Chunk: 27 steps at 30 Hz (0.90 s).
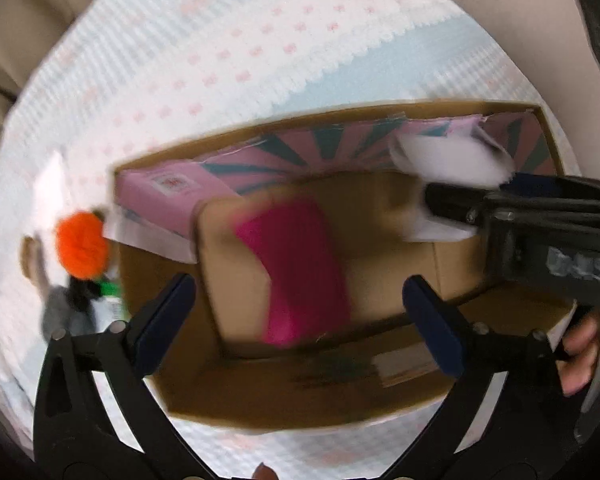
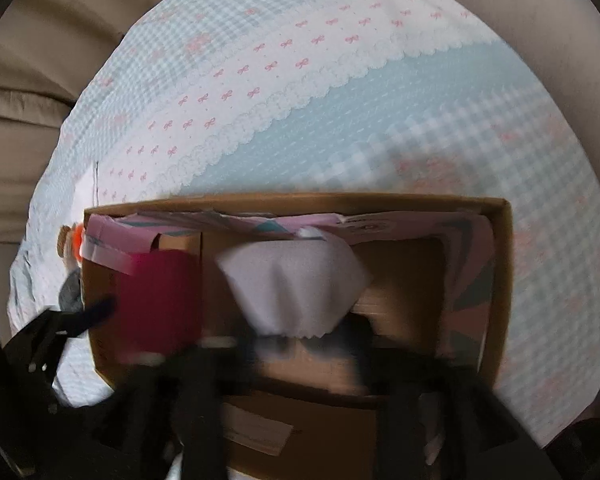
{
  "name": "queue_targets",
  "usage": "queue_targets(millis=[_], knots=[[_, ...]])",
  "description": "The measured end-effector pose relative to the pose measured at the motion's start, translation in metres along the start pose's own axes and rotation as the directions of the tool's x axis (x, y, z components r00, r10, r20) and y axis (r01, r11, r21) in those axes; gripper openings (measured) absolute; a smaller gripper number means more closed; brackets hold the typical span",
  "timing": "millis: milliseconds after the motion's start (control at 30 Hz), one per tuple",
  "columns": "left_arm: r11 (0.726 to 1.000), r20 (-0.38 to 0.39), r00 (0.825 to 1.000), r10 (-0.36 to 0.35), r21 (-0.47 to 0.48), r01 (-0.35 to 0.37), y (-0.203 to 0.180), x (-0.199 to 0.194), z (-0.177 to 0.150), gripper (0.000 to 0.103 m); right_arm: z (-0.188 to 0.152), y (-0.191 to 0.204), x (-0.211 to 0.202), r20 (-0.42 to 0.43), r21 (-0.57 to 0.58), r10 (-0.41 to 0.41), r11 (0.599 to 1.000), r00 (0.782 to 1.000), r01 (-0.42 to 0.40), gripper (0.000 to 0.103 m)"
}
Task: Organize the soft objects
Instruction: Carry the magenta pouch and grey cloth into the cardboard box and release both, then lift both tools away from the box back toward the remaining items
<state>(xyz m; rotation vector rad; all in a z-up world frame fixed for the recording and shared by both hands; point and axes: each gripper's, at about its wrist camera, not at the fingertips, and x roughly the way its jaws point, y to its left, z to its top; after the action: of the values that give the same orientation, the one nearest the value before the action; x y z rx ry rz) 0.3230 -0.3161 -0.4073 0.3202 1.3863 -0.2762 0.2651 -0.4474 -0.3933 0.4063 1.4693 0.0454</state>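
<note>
An open cardboard box (image 1: 284,404) lies on a blue and white cloth; it also shows in the right wrist view (image 2: 498,280). A folded magenta cloth (image 1: 300,268) lies inside its left part, also seen in the right wrist view (image 2: 160,300). My left gripper (image 1: 300,320) is open and empty just above the magenta cloth. My right gripper (image 1: 432,204) comes in from the right, shut on a white cloth (image 1: 456,160) over the box's right part. In the right wrist view the white cloth (image 2: 296,284) hangs from my blurred right gripper (image 2: 300,340).
Pink and teal printed card (image 1: 228,184) lines the box's back wall. An orange pompom toy (image 1: 82,244) with grey and green parts lies left of the box. The cloth-covered table (image 2: 340,100) stretches behind the box, with beige upholstery beyond.
</note>
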Motion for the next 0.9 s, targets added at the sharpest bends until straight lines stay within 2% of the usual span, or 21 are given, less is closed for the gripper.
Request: queue_targets(millis=[33,67,200,500,700,900], knots=[[1.0,-0.007,1.0,0.007,0.003,-0.007,0.002,0.0,-0.001,0.103,0.001,0.001,0.0,-0.001,0.006,0.045,0.999,0.999,-0.045,0.102],[1.0,-0.014,1.0,0.007,0.003,-0.007,0.005,0.001,-0.001,0.103,0.002,0.005,0.0,-0.003,-0.002,0.049,0.999,0.999,-0.049,0.103],[1.0,-0.015,1.0,-0.006,-0.008,0.006,0.012,-0.003,-0.004,0.103,0.002,0.015,0.0,-0.002,-0.037,0.023,0.999,1.0,-0.023,0.103],[0.998,0.015,0.999,-0.041,-0.046,0.042,0.018,-0.022,-0.01,0.103,-0.006,0.013,-0.013,0.027,0.001,0.015,1.0,1.0,-0.015,0.103],[0.997,0.084,0.995,-0.046,-0.06,0.052,0.027,-0.057,-0.018,0.103,-0.012,0.025,-0.041,0.071,-0.011,-0.008,1.0,0.997,0.008,0.103],[0.995,0.176,0.983,-0.053,-0.077,0.068,0.041,-0.111,-0.034,0.103,-0.025,0.051,-0.091,0.134,-0.056,-0.034,0.998,0.99,0.042,0.103]])
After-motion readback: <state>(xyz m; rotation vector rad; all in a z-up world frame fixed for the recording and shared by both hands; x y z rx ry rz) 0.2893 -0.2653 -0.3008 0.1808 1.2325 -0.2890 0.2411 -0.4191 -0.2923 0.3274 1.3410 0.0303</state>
